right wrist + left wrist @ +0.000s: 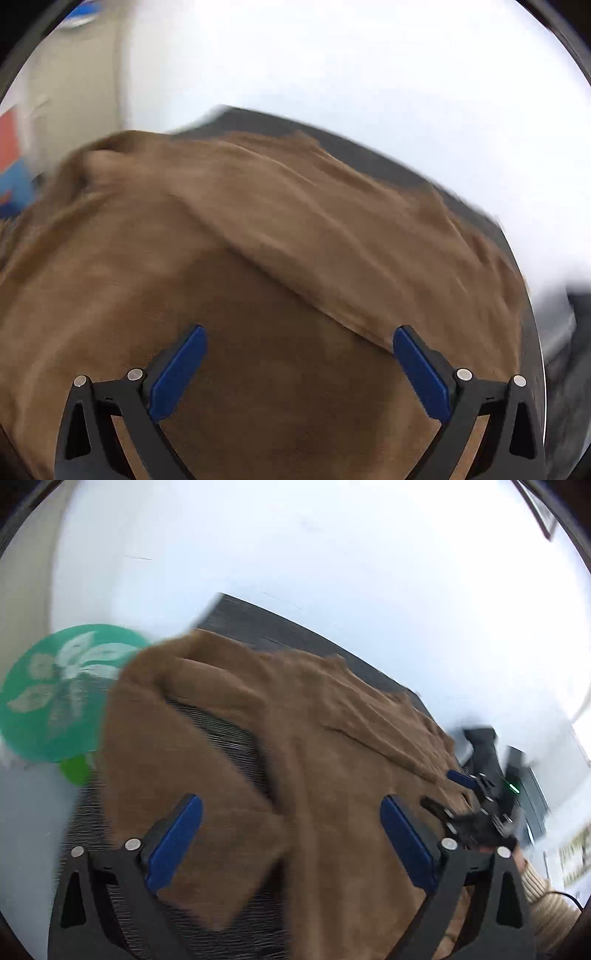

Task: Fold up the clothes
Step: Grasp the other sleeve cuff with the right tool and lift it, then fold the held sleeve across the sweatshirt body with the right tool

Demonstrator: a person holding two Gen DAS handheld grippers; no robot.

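Green, a round mat point(55, 694) shows only in your left wrist view, at the table's far left. Your left gripper point(291, 834) and right gripper point(299, 365) both gape wide, holding nothing. Rumpled and creased, the brown garment point(314, 746) sprawls over the dark table point(266, 627).
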